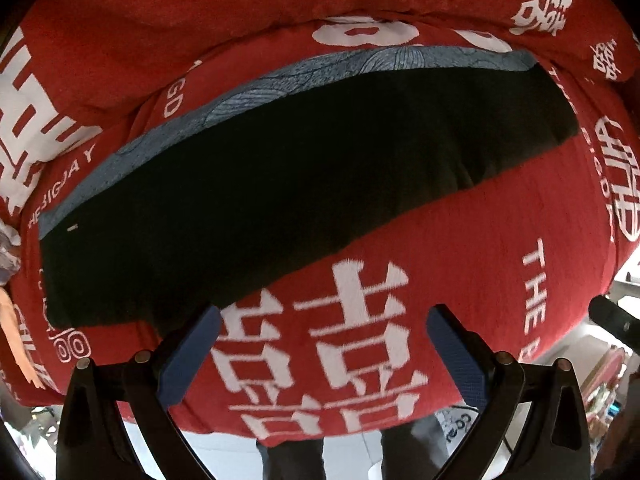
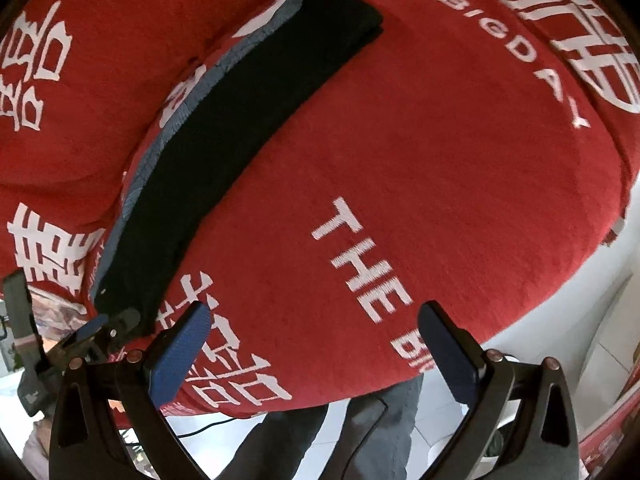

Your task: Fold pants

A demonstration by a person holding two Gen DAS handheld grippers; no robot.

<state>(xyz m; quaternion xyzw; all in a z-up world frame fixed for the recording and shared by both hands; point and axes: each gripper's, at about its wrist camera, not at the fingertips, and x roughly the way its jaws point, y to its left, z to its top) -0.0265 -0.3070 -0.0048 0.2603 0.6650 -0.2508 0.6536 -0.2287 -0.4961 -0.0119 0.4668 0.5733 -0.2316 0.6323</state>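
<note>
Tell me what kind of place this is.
Probably a home bedroom: the black pants lie on a bed spread with a red blanket printed with white characters, and pale tiled floor shows past its edge.

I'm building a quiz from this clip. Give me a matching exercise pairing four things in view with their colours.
Things:
1. pants
2. blanket
3. cloth under the pants
4. finger pads of the left gripper

Colours:
A. blue-grey with a line pattern
B. dark blue
C. black
D. red with white lettering

Pairs: 1-C, 2-D, 3-A, 4-B
</note>
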